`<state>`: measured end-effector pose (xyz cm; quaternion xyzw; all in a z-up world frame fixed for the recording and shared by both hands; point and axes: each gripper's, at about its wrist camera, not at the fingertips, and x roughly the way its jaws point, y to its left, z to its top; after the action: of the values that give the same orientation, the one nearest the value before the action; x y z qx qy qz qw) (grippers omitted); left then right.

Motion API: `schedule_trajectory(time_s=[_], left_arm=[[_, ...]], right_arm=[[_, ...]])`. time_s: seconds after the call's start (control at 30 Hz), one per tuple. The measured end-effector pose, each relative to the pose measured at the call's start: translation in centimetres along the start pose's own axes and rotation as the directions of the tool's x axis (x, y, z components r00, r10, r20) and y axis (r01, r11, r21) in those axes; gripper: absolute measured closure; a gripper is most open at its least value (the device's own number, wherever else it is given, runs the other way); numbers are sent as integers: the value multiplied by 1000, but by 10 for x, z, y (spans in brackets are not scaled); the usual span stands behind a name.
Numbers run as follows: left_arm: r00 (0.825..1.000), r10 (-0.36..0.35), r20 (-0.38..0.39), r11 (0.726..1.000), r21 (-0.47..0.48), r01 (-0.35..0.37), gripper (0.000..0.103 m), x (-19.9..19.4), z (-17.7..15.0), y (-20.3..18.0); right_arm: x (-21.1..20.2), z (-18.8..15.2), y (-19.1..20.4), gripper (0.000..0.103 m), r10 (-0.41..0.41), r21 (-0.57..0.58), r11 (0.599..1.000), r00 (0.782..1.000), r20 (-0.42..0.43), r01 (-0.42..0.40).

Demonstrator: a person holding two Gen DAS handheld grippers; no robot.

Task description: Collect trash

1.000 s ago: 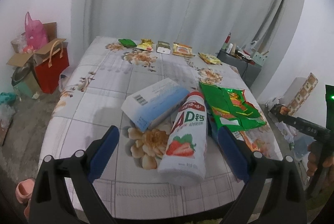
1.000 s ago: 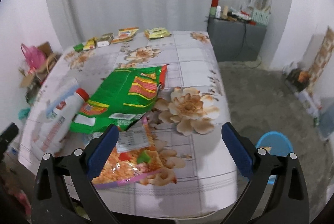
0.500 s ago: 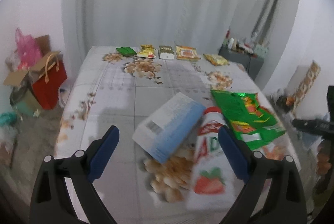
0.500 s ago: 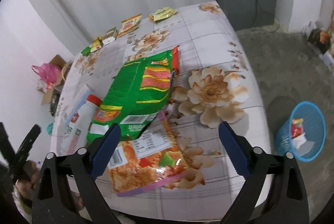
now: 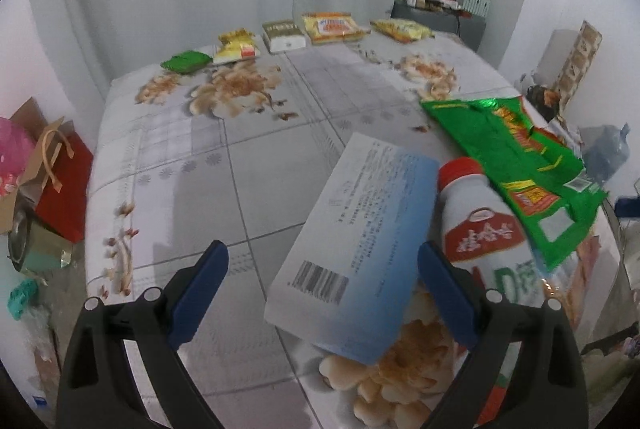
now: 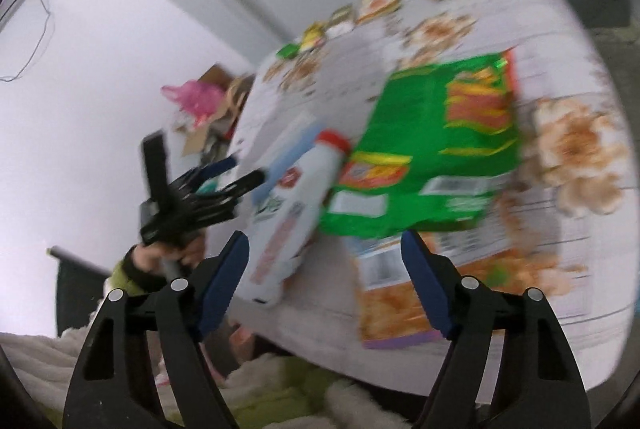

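A white and blue carton (image 5: 356, 249) lies flat on the flowered table (image 5: 240, 157), its near end between my left gripper's (image 5: 322, 283) open jaws. A white bottle with a red cap (image 5: 480, 229) lies right of it, beside a green snack bag (image 5: 516, 165). My right gripper (image 6: 324, 279) is open and empty, tilted, above the bottle (image 6: 292, 213), the green bag (image 6: 436, 141) and an orange snack bag (image 6: 404, 305). The left gripper (image 6: 208, 189) shows in the right wrist view, held by a hand.
Several small wrappers (image 5: 280, 35) line the table's far edge. A red paper bag (image 5: 64, 185) and boxes stand on the floor at left. A grey cabinet (image 5: 440, 17) with clutter stands at the back right. White curtains hang behind.
My left gripper moved forward and left, from over the bottle to over the carton. My right gripper swung left and tilted; the blue bin has left its view.
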<state>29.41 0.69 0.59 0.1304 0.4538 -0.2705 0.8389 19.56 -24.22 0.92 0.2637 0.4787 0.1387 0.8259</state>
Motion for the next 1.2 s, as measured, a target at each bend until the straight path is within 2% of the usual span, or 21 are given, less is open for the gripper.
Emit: schedule_trajectory(time_s=[0.23, 0.57, 0.83, 0.97, 1.07, 1.2], left_arm=[[999, -49, -19, 996, -72, 48, 10, 15, 3, 8], [995, -101, -8, 984, -147, 99, 30, 11, -7, 9], [996, -93, 2, 976, -199, 91, 37, -2, -23, 14], [998, -62, 28, 984, -166, 66, 37, -9, -25, 11], [999, -38, 34, 991, -127, 42, 27, -10, -21, 7], [999, -32, 35, 998, -61, 34, 25, -5, -13, -3]], right_arm=[[40, 2, 20, 32, -9, 24, 1000, 996, -84, 11], [93, 5, 43, 27, -78, 51, 995, 984, -162, 87], [117, 9, 45, 27, -111, 56, 991, 980, -166, 122], [122, 9, 44, 33, -78, 74, 993, 982, -173, 92], [123, 9, 45, 36, -67, 82, 993, 982, -174, 83], [116, 4, 42, 37, -59, 91, 993, 983, -176, 76]])
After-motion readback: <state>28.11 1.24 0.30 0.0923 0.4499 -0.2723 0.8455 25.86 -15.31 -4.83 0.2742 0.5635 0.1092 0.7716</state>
